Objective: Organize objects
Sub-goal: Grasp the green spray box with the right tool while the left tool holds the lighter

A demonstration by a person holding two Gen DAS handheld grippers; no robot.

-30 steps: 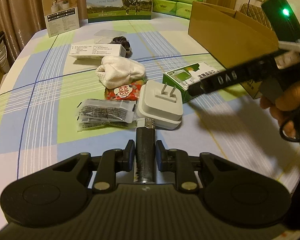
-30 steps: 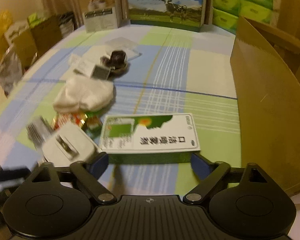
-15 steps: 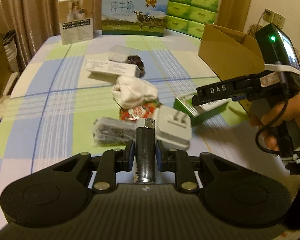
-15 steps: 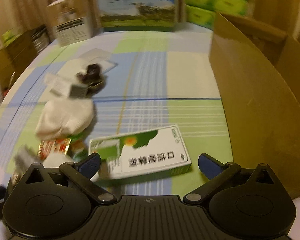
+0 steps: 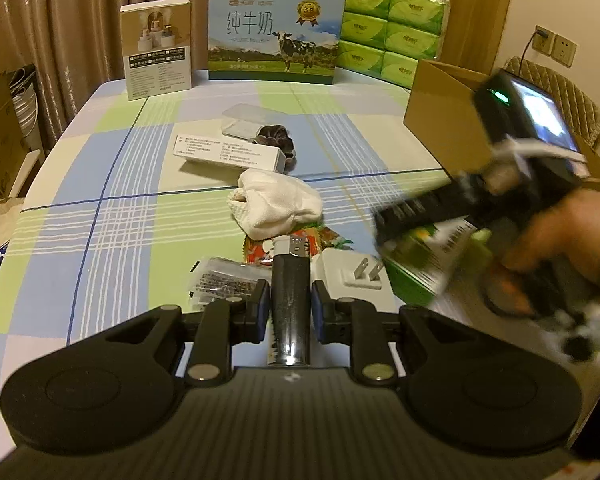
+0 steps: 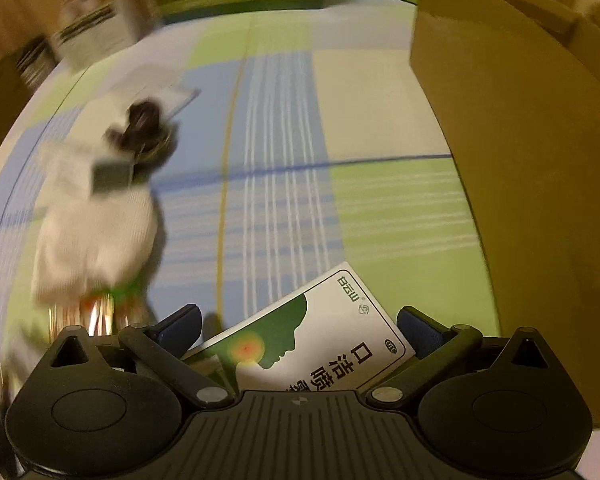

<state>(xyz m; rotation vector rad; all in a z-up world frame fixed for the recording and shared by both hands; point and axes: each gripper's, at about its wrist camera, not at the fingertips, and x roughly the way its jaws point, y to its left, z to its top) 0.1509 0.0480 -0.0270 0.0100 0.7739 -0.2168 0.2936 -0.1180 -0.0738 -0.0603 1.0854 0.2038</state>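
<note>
Our left gripper's fingers (image 5: pixel 260 307) stay clamped on the dark lighter (image 5: pixel 290 304), lifted a little above the table (image 5: pixel 112 216). On the right, our gripper (image 6: pixel 300 326) has swung over the green-and-white box (image 6: pixel 320 344); wide jaws straddle it, not yet gripping, beside the cardboard box (image 6: pixel 520 184).

A black lighter (image 5: pixel 290 296) with a silver top is clamped upright in the left gripper (image 5: pixel 290 307). A green-and-white box (image 6: pixel 316 350) lies skewed between the right gripper's (image 6: pixel 300 330) wide-spread fingers, near the cardboard carton (image 6: pixel 520 168) at the surface's right edge.
</note>
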